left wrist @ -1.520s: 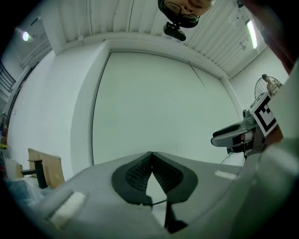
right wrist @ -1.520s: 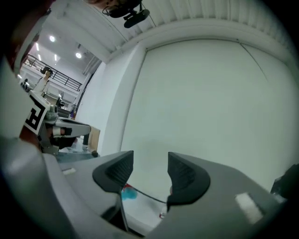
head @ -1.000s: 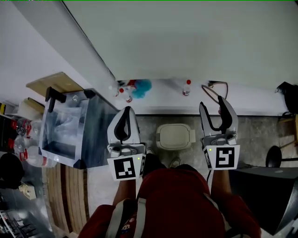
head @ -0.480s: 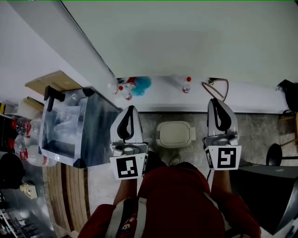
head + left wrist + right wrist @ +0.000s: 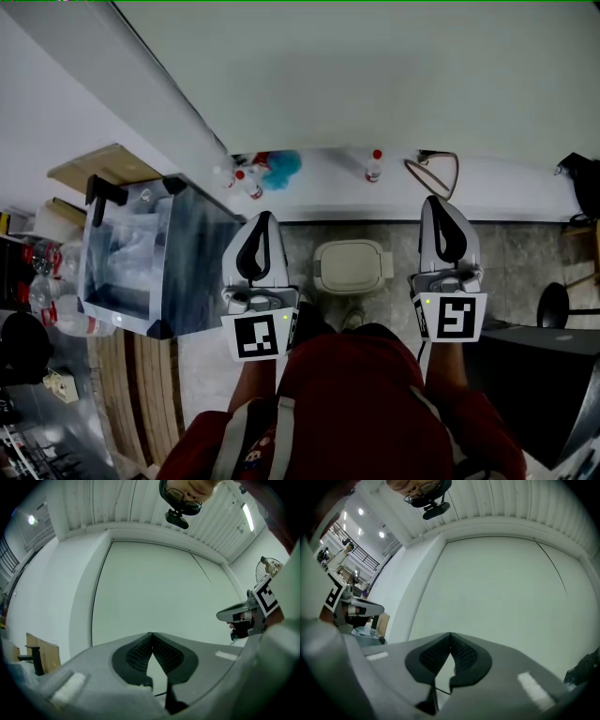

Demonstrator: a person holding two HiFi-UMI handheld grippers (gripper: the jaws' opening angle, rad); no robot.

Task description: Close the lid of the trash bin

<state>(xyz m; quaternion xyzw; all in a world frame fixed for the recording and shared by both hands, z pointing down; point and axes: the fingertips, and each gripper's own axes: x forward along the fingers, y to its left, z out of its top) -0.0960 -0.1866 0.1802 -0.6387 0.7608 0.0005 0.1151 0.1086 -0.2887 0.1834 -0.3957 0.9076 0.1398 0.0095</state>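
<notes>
The beige trash bin (image 5: pixel 352 267) stands on the speckled floor below me, between the two grippers, with its lid lying flat on top. My left gripper (image 5: pixel 262 218) is held in the air left of the bin, jaws shut and empty; its tips (image 5: pixel 151 633) meet against the white wall. My right gripper (image 5: pixel 438 201) hangs right of the bin. Its jaws have just been closing with nothing between them, and now its pads (image 5: pixel 461 653) meet at the tip. Neither gripper touches the bin.
A translucent blue-grey box (image 5: pixel 141 262) sits at the left on wooden slats (image 5: pixel 141 384). Small bottles (image 5: pixel 373 167), a blue object (image 5: pixel 284 171) and a looped cable (image 5: pixel 433 173) lie on the white ledge. At the right stand a black case (image 5: pixel 544 384) and a stool (image 5: pixel 553 314).
The right gripper's jaws went from wide open to shut, with nothing caught in them. Both hands have stayed where they were.
</notes>
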